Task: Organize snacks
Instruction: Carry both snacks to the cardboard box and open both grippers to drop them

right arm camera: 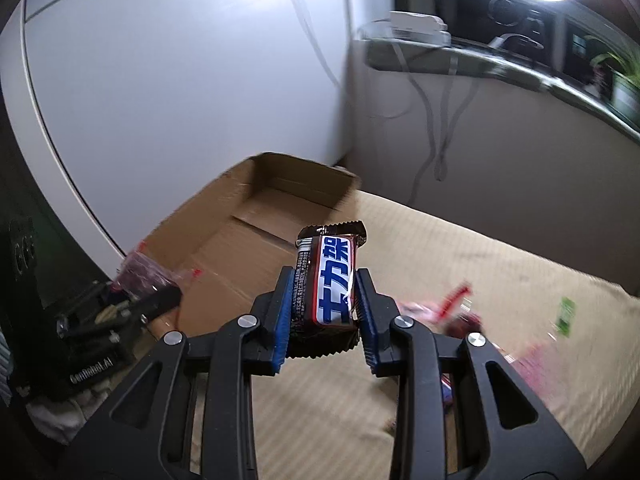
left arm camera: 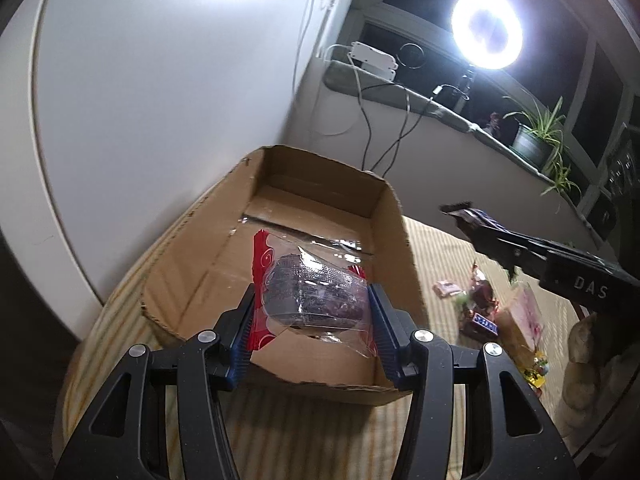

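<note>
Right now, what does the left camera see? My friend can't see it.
The left gripper holds a clear and red snack packet over an open cardboard box. More snacks lie on the striped cloth beside it.

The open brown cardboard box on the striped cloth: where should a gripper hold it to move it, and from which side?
Grip the open brown cardboard box by its tall right wall, coming from above with one finger inside and one outside. That wall is thin, upright and bare; the near edge is torn and low.
</note>
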Available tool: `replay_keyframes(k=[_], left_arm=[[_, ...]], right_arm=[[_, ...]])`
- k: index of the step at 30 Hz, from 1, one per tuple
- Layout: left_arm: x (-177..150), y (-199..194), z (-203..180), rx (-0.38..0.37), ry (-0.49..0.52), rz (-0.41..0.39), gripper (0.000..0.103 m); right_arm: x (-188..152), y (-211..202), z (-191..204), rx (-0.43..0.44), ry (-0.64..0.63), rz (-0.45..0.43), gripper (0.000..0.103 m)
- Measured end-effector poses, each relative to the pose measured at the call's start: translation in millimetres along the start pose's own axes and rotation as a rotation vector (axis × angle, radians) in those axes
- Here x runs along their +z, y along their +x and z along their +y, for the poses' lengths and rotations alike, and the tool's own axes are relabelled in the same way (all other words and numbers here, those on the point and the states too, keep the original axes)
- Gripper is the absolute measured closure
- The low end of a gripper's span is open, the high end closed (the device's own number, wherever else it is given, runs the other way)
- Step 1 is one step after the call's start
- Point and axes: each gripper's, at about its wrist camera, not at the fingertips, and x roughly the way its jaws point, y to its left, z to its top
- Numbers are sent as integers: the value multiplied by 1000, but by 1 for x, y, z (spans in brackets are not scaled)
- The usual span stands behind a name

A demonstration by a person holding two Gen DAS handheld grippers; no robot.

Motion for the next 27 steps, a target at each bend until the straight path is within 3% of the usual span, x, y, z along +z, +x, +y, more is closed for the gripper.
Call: replay_keyframes(k=[10, 18, 19, 20, 22, 27], left_arm=[[1, 1, 0, 8, -8, 12, 52], [1, 1, 0, 24, -1, 21, 49], [1, 1, -1, 26, 0, 22, 46], [2, 0, -1, 31, 1, 17, 40], [2, -2, -1, 45, 2, 7, 39], [3, -14, 2, 68, -20, -20, 39]], right_arm=[[9, 48, 29, 64, -60, 58, 72], [8, 59, 31, 114, -56, 88, 71], [9, 59, 32, 121, -59, 86, 65], [10, 57, 32, 123, -63, 83, 51], [11, 51, 31, 108, -67, 55, 31], [16, 29, 20, 103, -58, 12, 29]])
